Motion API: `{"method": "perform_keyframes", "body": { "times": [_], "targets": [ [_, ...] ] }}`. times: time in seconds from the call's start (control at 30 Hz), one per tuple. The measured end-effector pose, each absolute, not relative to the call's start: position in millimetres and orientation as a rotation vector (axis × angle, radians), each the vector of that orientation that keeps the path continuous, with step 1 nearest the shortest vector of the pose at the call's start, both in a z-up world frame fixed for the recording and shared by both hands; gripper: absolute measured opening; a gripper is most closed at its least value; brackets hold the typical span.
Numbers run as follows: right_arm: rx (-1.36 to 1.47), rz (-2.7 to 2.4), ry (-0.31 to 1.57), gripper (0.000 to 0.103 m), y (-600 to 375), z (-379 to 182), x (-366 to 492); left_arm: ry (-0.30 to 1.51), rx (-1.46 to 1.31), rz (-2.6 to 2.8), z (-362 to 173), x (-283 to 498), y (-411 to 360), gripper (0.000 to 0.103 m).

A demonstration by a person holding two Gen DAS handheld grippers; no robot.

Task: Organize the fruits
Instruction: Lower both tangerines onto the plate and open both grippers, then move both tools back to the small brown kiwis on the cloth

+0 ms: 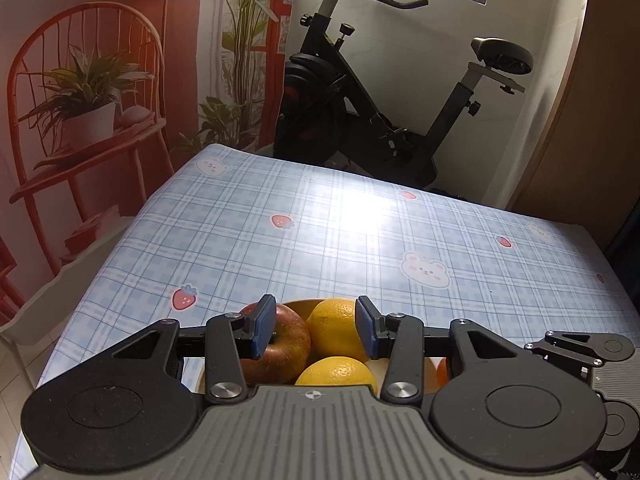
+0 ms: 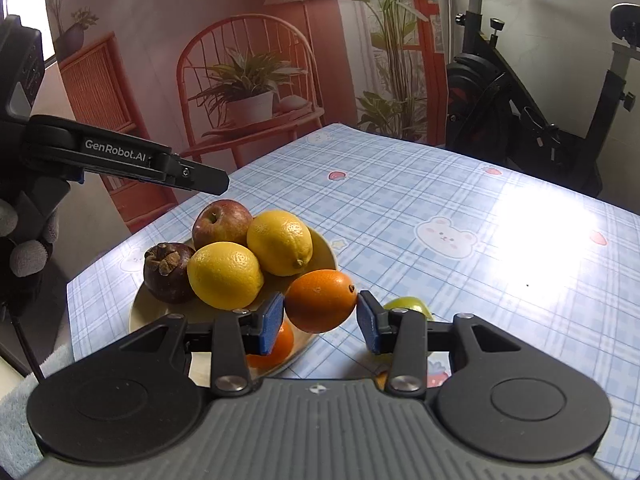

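Right wrist view: the right gripper [image 2: 320, 314] grasps an orange [image 2: 321, 300] between its blue pads [image 2: 269, 322] over the near rim of the plate [image 2: 324, 250], where an apple [image 2: 221, 222], two lemons [image 2: 279, 242] and a mangosteen [image 2: 167, 272] are piled. I would lower it into the free near gap before letting go, since round fruit may roll off. The left gripper [image 1: 316, 326] hangs released above the pile. A green fruit [image 2: 408, 306] lies beside the plate on the checked tablecloth [image 2: 440, 200]; an exercise bike [image 1: 380, 92] stands behind.
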State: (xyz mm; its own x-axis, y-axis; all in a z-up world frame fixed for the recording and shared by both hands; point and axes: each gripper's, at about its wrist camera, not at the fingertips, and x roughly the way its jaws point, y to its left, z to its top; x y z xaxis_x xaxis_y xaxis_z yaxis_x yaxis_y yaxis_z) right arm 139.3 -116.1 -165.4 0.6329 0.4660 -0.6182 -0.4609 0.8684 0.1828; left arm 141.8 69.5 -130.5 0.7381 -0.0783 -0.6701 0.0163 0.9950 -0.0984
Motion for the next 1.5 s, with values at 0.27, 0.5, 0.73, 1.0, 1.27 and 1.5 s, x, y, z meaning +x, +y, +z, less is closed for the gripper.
{"method": "perform_keyframes", "body": {
  "times": [0.27,0.5,0.73,1.0,1.27,1.5],
  "targets": [
    [-0.032,0.552,0.757,0.044,-93.1,-177.8,159.5,0.747,-0.104,-0.031,-135.3,140.4,80.5,0.046],
    [-0.045,0.553,0.752,0.045,-92.4,-176.0,160.4,0.755,-0.104,-0.037,-137.8,142.6,73.0,0.046],
    [-0.009,0.524,0.714,0.045,-116.7,-168.1,143.0,0.752,-0.093,-0.061,-137.7,140.9,65.8,0.046],
    [0.064,0.418,0.683,0.045,-168.9,-164.1,118.1,0.749,-0.083,-0.114,-140.0,142.3,47.3,0.046],
    [0.114,0.326,0.683,0.045,-211.0,-167.3,94.8,0.762,-0.073,-0.165,-146.6,145.9,26.6,0.046],
    [0.103,0.312,0.668,0.045,-212.3,-166.8,74.1,0.782,-0.063,-0.198,-155.3,146.4,16.7,0.046]
  ]
}}
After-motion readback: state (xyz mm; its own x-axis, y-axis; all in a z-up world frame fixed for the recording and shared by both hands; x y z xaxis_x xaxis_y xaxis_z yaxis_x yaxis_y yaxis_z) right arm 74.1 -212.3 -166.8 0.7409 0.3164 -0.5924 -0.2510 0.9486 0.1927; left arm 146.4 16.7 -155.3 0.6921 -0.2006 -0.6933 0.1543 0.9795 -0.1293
